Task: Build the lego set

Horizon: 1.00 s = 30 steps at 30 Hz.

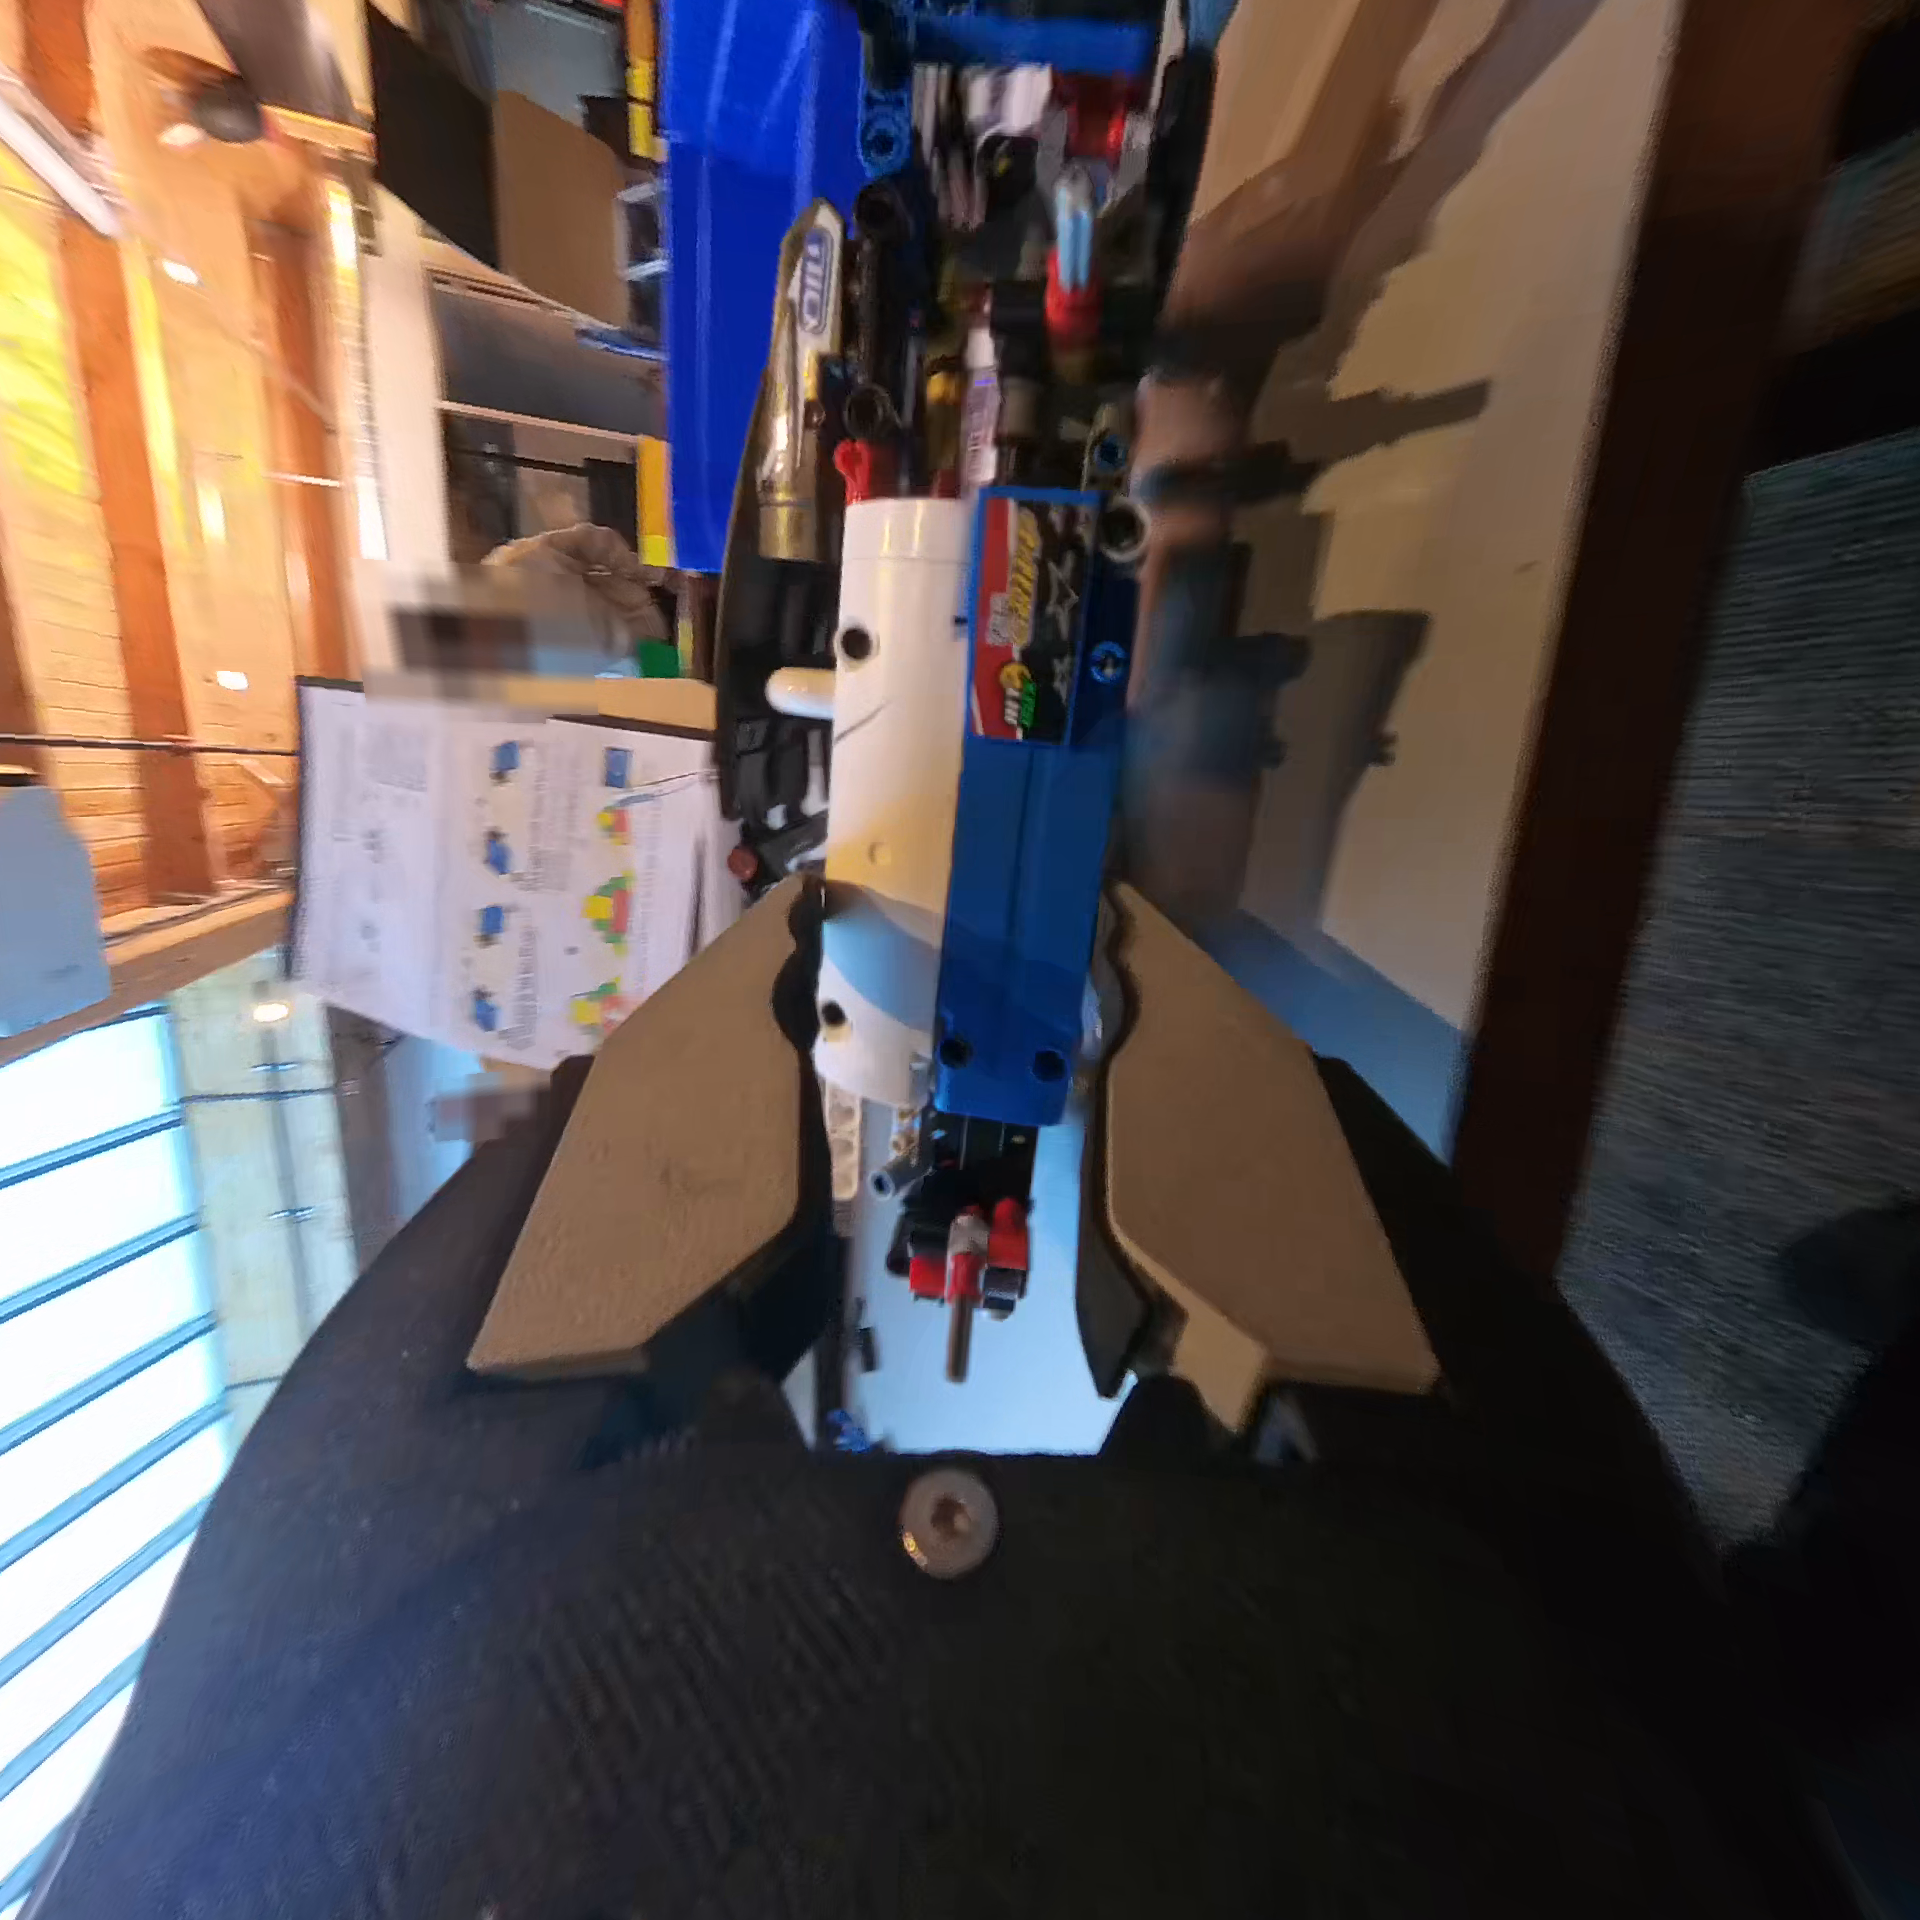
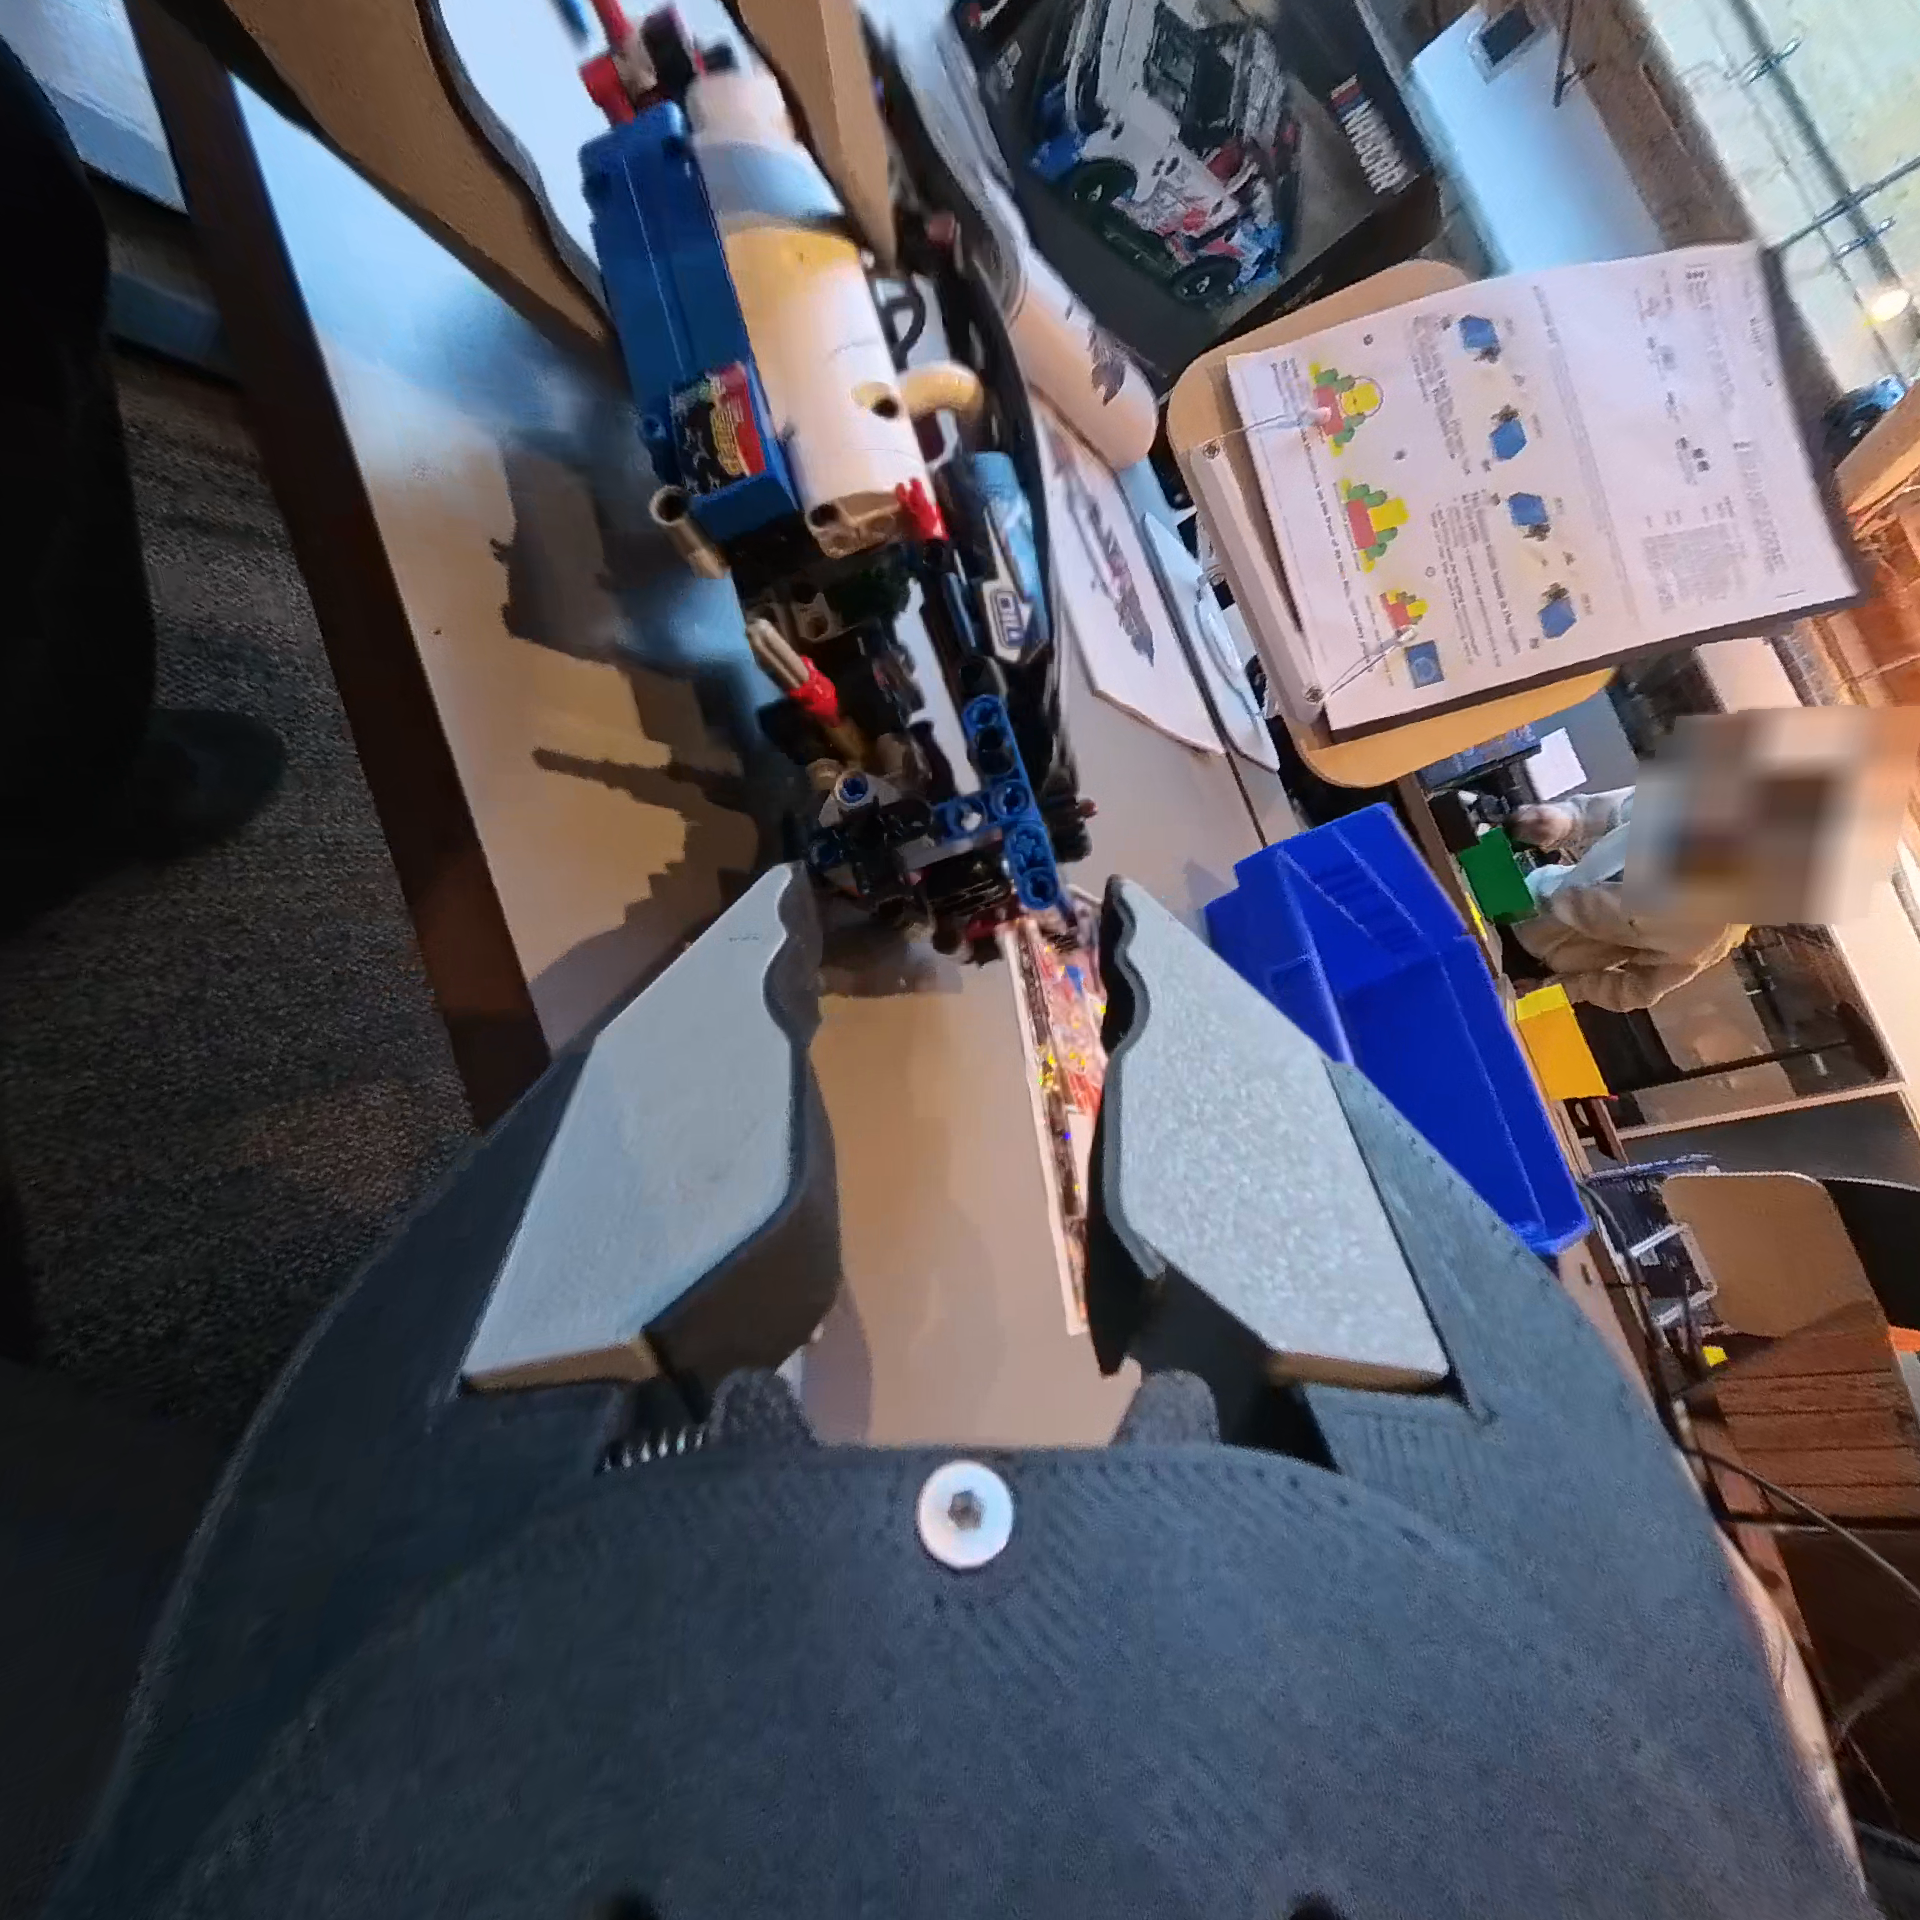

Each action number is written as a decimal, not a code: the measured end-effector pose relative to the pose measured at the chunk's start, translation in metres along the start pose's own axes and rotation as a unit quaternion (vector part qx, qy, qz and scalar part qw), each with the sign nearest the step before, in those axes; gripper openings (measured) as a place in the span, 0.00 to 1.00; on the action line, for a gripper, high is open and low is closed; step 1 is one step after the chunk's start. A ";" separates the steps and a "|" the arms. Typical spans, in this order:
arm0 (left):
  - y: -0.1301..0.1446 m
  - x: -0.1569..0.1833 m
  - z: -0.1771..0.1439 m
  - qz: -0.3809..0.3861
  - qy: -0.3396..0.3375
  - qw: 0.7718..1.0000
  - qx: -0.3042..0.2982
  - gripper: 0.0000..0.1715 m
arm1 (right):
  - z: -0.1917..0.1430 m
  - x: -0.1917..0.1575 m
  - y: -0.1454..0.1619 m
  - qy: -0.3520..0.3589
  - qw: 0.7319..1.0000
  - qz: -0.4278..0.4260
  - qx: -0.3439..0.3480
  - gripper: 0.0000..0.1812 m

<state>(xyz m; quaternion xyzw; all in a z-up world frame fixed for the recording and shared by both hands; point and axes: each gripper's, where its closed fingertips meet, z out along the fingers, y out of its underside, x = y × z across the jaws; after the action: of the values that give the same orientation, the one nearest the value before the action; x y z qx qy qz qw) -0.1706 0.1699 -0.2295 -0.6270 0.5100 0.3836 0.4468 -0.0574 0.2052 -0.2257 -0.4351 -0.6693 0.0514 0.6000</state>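
A part-built lego car model [image 1: 966, 748], with white and blue panels, a sticker and black technic parts, is held on its side above the table. My left gripper [image 1: 956, 935], with tan fingers, is shut on its panelled end. In the right wrist view the model [image 2: 831, 416] runs away from me, with the tan fingers [image 2: 416, 156] clamped on its far end. My right gripper [image 2: 951, 904], with grey fingers, is open. Its tips flank the model's near black and blue end, and a small gap shows at the right tip.
A sticker sheet [image 2: 1060, 1091] lies on the pale table [image 2: 582, 727] under my right gripper. A blue bin [image 2: 1382, 1018] stands to the right. Behind it are an instruction sheet on a stand [image 2: 1538, 478] and the set's box [image 2: 1205, 156]. The table's dark edge [image 2: 343, 582] runs on the left. Across from one pair of fingers to the other is roughly 12 cm.
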 end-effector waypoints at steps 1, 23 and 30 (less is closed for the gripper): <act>-0.002 0.003 -0.001 -0.005 0.006 1.000 0.005 0.30 | 0.001 -0.003 0.004 -0.003 1.000 -0.003 -0.011 0.30; 0.016 0.017 -0.105 -0.389 0.120 0.911 0.065 0.37 | -0.033 0.031 0.064 0.027 0.992 0.100 -0.077 0.26; 0.042 0.040 -0.110 -0.456 0.130 0.879 0.053 0.35 | -0.027 0.039 0.070 0.015 0.980 0.191 -0.061 0.24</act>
<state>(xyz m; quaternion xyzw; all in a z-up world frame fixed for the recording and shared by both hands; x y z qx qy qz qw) -0.2015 0.0504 -0.2406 -0.8098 0.2408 0.0243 0.5344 0.0062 0.2610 -0.2304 -0.5915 -0.5666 0.1175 0.5615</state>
